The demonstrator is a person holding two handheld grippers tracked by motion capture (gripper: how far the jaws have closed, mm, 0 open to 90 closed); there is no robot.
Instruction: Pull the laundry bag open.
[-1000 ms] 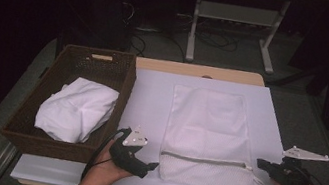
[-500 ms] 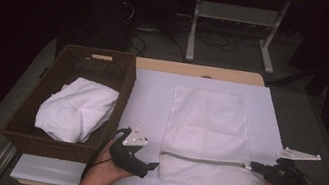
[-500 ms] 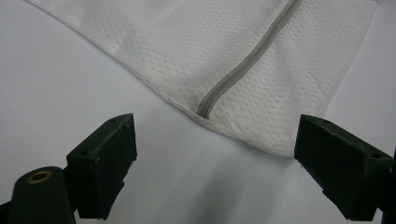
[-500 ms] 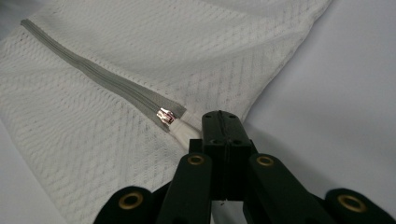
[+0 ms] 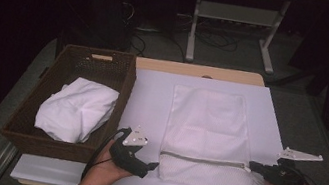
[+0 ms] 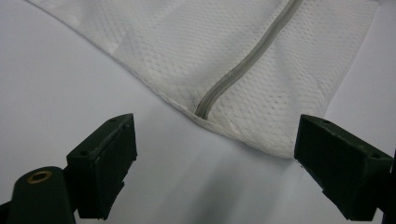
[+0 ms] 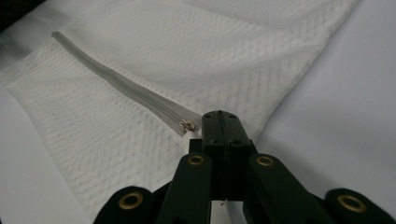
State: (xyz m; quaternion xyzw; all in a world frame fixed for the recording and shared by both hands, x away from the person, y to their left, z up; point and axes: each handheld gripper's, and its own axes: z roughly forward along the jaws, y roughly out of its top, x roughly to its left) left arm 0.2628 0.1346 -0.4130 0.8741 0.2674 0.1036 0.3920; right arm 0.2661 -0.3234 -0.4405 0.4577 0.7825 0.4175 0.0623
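A white mesh laundry bag (image 5: pixel 207 125) lies flat on the white table top (image 5: pixel 151 100), with a grey zipper (image 5: pixel 202 158) running across near its front edge. My right gripper (image 5: pixel 255 165) is shut at the zipper's right end. In the right gripper view the metal slider (image 7: pixel 188 125) sits right against the closed jaw tips of the right gripper (image 7: pixel 219 119), and the pull is pinched between them. My left gripper (image 5: pixel 149 165) rests open on the table just left of the bag's near left corner. In the left gripper view the left gripper (image 6: pixel 215 172) holds nothing, and the zipper's end (image 6: pixel 205 105) lies ahead of it.
A dark wicker basket (image 5: pixel 78 52) stands at the table's left, holding a folded white cloth (image 5: pixel 78 108). A bare wooden strip (image 5: pixel 196 70) runs along the far edge. Behind the table are a metal stand (image 5: pixel 235 18) and cables on the floor.
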